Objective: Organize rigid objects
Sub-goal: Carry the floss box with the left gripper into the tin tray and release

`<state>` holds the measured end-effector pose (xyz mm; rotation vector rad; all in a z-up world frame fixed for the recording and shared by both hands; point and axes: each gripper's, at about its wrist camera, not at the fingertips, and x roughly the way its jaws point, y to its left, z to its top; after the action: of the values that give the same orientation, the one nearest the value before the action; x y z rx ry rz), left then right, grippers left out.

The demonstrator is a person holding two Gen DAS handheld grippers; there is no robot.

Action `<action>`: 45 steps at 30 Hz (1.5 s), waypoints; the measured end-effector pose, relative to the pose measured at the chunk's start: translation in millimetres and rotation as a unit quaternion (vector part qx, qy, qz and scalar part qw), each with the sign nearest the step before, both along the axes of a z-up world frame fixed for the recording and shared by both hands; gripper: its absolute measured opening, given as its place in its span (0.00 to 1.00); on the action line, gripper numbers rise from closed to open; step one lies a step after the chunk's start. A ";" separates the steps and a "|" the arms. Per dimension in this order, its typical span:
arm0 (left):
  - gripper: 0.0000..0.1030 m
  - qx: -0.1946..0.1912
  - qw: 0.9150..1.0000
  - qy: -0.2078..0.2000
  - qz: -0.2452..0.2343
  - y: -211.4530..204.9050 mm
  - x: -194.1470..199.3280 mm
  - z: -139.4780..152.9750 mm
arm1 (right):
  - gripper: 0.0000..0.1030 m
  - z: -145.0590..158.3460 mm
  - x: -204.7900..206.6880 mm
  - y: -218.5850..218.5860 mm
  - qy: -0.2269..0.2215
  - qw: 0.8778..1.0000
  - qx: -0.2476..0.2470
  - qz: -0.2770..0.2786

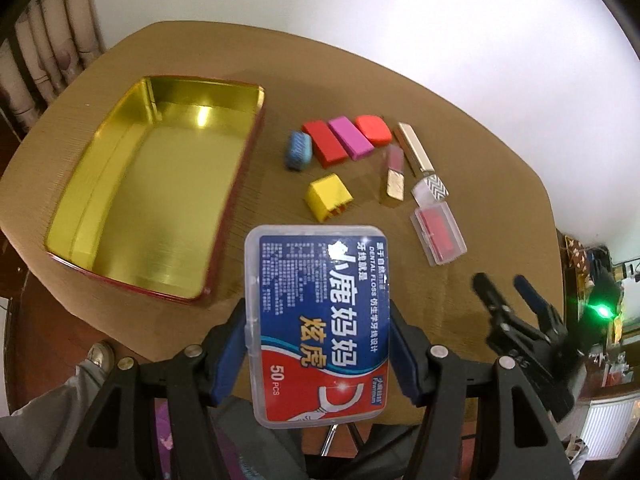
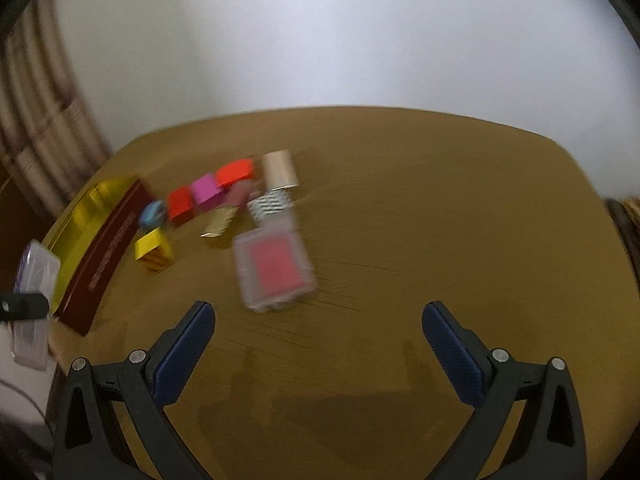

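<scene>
1. Near the table's (image 1: 460, 128) left edge lies the tin (image 1: 152, 196), open and with nothing in it, as far as the left wrist view shows. By that, the sorting has hardly begun: no piece is stowed yet.

2. Just right of the tin, toward the table's near edge, the floss box (image 1: 318, 328) is off the surface, clamped between the blue pads of the left gripper (image 1: 318, 350). The pads press on its two long sides, the label faces the camera, and its far end juts out past the fingertips. I judge it to be the first piece bound for the tin.

3. In the middle of the table the rest wait, untouched: a blue piece (image 1: 297, 151), a red block (image 1: 325, 143), a pink block (image 1: 351, 137) and a rounded red piece (image 1: 373, 130) in a row, with a yellow block (image 1: 329, 196) nearer the front.

4. Further right lie two gold tubes (image 1: 414, 148), side by side, a small chevron box (image 1: 430, 192) and a clear case (image 1: 439, 234) with a red insert.

5. Toward the table's right near corner the right gripper (image 2: 318, 360) hangs with its jaws spread wide and nothing between them. The clear case (image 2: 274, 268) lies ahead of its fingertips, apart from both pads; it looks the likeliest next pick. That view is blurred, so finer detail cannot be told.
</scene>
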<state>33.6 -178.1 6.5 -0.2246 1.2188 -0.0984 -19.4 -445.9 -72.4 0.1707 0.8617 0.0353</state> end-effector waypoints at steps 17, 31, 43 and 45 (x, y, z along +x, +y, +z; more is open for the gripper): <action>0.62 0.011 0.999 -0.021 0.024 58.7 13.9 28.7 | 0.51 -41.5 84.7 36.5 0.099 0.990 -0.071 0.069; 0.62 0.047 0.997 -0.028 0.062 118.9 63.8 36.3 | 0.49 -23.5 28.5 40.1 0.066 0.995 0.019 0.078; 0.62 0.122 0.992 0.020 0.012 130.8 167.4 -37.1 | 0.49 2.0 12.6 29.0 0.044 0.995 0.047 0.078; 0.62 0.131 0.991 0.031 -0.001 132.0 177.7 -48.3 | 0.49 3.5 12.8 28.6 0.041 0.995 0.049 0.076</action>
<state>211.3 -46.1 -41.7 0.0041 1.2810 0.0675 -6.5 -417.2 -68.9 0.1991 0.9541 0.2150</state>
